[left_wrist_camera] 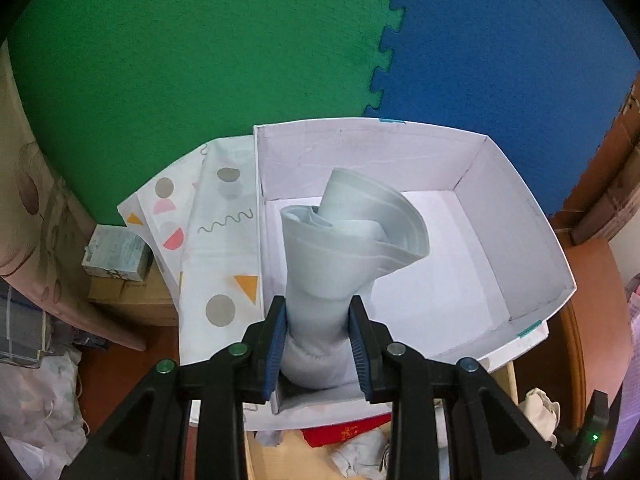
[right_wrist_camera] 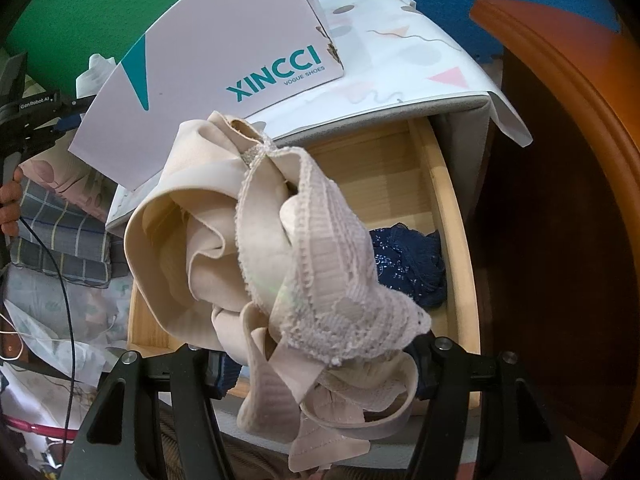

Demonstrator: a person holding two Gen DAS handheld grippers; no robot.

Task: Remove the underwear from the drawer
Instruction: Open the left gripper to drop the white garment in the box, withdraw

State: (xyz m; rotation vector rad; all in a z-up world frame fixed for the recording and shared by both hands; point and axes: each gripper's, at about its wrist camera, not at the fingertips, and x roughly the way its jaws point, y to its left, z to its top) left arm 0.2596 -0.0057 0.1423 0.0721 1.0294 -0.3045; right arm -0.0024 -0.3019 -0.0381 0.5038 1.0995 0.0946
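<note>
1. Left wrist view: the left tongs point(left_wrist_camera: 318, 344) clamp a rolled grey underwear point(left_wrist_camera: 344, 248) by its lower end, over the open white shoebox point(left_wrist_camera: 560, 264).
2. The right tongs point(right_wrist_camera: 320, 364) grip a beige lace bundle point(right_wrist_camera: 276, 256) above the wooden drawer point(right_wrist_camera: 448, 200); a navy piece point(right_wrist_camera: 412, 264) lies inside.
3. The cloth looks light, soft and floppy; a bunched fold or waistband seems the surest hold.
4. The right pads are buried in fabric, and the drawer's near corner is hidden.

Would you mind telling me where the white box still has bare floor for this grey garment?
Free: the white box floor right of the grey garment, up to the right wall. Crowded: the near-left corner, where the left gripper grips it.
</note>
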